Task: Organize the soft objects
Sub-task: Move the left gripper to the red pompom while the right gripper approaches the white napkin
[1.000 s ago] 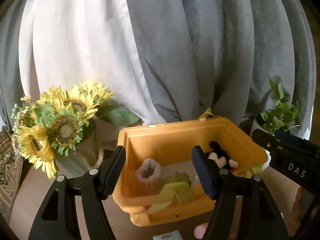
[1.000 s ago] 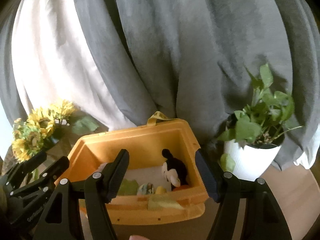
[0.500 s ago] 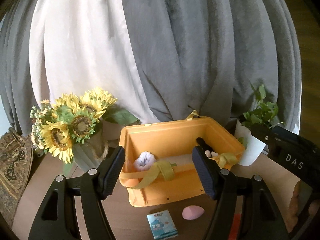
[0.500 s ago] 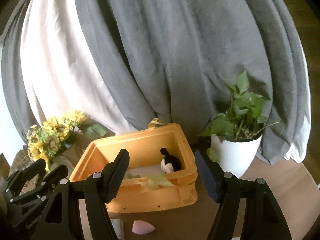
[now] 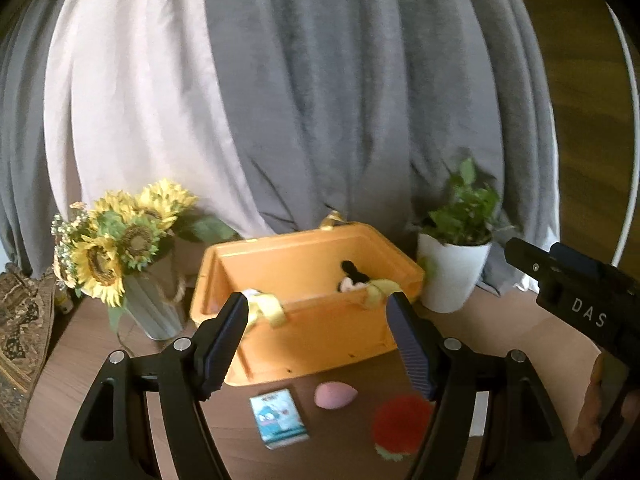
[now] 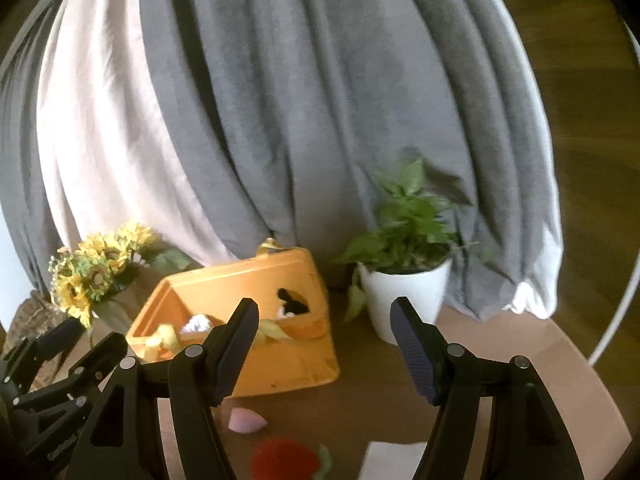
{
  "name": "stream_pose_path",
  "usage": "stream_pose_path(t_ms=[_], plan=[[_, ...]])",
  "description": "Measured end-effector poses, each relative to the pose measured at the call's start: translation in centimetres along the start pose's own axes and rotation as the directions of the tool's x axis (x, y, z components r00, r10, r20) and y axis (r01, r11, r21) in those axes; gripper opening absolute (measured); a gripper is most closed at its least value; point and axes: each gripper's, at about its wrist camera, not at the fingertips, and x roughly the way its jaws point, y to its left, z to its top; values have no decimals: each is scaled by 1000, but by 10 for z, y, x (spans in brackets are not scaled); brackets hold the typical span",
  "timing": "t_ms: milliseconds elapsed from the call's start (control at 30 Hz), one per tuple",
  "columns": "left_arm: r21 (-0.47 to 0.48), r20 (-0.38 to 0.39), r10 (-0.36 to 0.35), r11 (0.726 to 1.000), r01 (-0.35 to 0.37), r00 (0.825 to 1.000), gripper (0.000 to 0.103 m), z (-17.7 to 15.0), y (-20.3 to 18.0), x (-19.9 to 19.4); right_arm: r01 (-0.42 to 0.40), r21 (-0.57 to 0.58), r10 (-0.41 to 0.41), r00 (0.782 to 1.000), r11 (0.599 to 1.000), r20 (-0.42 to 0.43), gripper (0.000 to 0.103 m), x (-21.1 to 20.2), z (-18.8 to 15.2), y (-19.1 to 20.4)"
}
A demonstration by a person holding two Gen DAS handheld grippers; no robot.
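Three soft pieces lie on the desk in front of the orange bin (image 5: 304,344): a pink teardrop sponge (image 5: 335,395) at lower centre of the left view, a fuzzy red strawberry (image 5: 402,422) to its right, and a small printed packet (image 5: 278,418) to its left. All look light and squashy, so I judge a gentle pinch across the middle would suit. Left gripper (image 5: 320,350) and right gripper (image 6: 325,352) are both released and empty, the left's jaws having just been widening.
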Motion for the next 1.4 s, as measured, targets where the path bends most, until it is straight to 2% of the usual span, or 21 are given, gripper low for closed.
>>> stream_pose_path(t_ms=[367,733,1067,1400], plan=[[23,-66,-50,998,52,997,73,-28,-34,-3,41,14,-40,998,999,-45,69,-21,-25,-38],[17,-159,-76,997,80,984,75,-60,-51,9,32,-17,-34,989,999,-146,69,-12,-58,-56],[7,-253,-99,995,105,962,75,-88,-62,32,18,-21,-22,971,1000,-236,69,6,-87,-67],[29,-301,-105,992,119,948,75,-108,-67,59,4,-38,-16,945,999,-326,69,32,-119,-70]])
